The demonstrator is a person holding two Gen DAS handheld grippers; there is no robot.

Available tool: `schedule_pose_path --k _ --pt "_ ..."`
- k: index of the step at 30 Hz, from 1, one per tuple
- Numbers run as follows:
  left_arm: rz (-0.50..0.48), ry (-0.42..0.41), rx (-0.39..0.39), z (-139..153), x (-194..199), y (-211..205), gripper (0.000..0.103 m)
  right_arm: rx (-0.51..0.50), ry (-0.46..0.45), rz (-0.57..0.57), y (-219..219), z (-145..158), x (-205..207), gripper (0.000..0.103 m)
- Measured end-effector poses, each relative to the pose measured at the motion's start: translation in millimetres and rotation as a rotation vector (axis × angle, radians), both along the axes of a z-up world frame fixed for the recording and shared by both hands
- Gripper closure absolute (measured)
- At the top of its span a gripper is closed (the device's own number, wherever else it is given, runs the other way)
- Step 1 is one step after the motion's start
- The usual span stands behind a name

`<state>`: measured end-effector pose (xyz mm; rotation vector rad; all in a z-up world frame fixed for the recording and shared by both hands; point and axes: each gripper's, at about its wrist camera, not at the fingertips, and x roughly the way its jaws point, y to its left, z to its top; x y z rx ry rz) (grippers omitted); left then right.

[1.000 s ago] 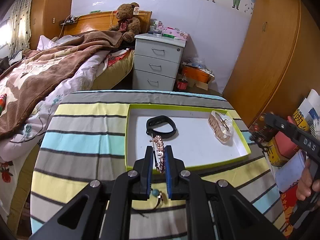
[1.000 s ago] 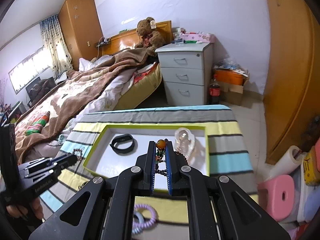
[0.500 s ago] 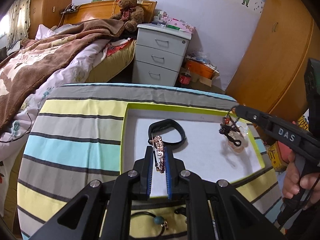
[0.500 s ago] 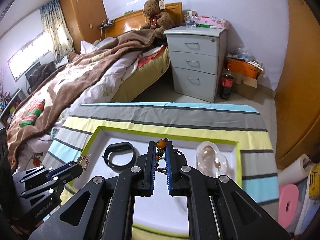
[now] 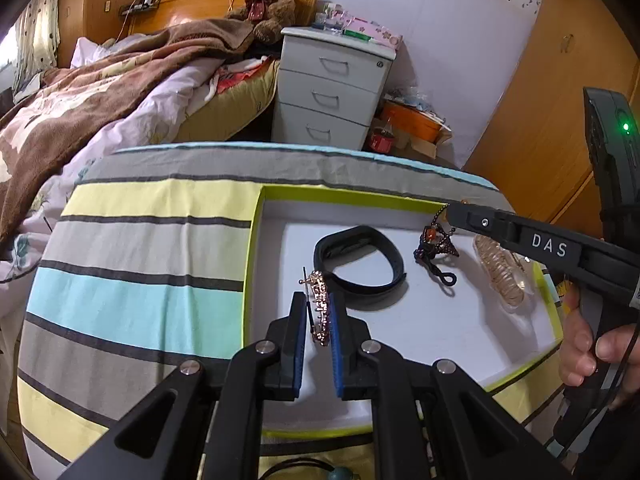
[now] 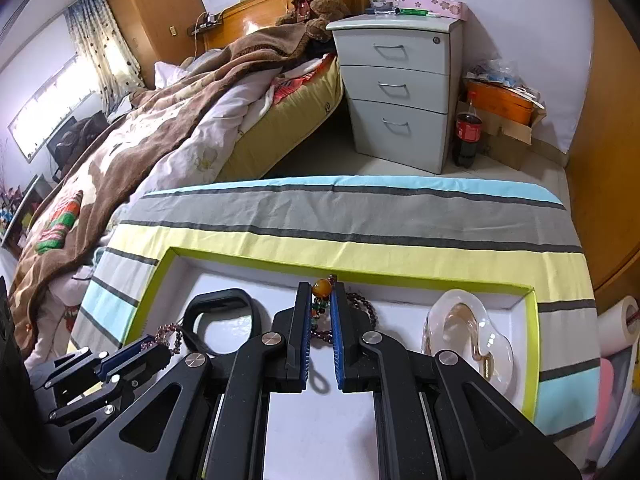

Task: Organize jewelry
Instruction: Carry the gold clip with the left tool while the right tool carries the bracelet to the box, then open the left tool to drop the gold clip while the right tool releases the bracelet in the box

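My left gripper [image 5: 318, 300] is shut on a rose-gold chain bracelet [image 5: 318, 284], low over the left part of a white tray with a lime rim [image 5: 344, 194]. The right gripper [image 6: 321, 292] is shut on a dark bead bracelet with an amber bead [image 6: 322, 288]. In the left wrist view the right gripper [image 5: 450, 212] reaches in from the right, and its bead bracelet [image 5: 434, 246] hangs down to the tray floor. A black wristband [image 5: 360, 264] and a clear bag with a gold bracelet [image 5: 502, 272] lie in the tray.
The tray [image 6: 352, 270] sits on a striped tablecloth [image 5: 140, 240]. A cord with a teal bead [image 5: 340, 472] lies on the cloth near the front edge. A bed [image 6: 160, 128], a grey nightstand [image 6: 396, 88] and a cola bottle [image 6: 466, 132] stand beyond the table.
Both grippers have moved forward and down over the tray with their bracelets. The right gripper has come in from the right, and its beads now hang beside the black wristband.
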<state>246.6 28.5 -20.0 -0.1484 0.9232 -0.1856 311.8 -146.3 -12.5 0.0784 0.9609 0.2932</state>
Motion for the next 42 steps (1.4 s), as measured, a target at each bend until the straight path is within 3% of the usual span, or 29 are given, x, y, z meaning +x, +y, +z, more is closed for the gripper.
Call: schedule_pose_path --k 22,28,37,42 --pt "0.015 0.019 0.02 -7.7 4.3 -1.7 0.09 -0.137 0.003 -0.005 12.4 -13.9 2.8 0.092" --pt "0.014 0.015 0.02 -5.7 4.3 -2.7 0.085 -0.161 -0.012 -0.008 13.9 -13.3 1.4 0.092" --pt "0.021 0.008 0.042 -4.1 4.4 -5.1 0.077 -0.163 -0.022 -0.01 13.6 -10.6 -2.8 0.086" --pt "0.026 0.008 0.042 -2.1 2.9 -4.9 0.071 -0.16 -0.03 -0.012 12.1 -7.6 -5.4 0.071"
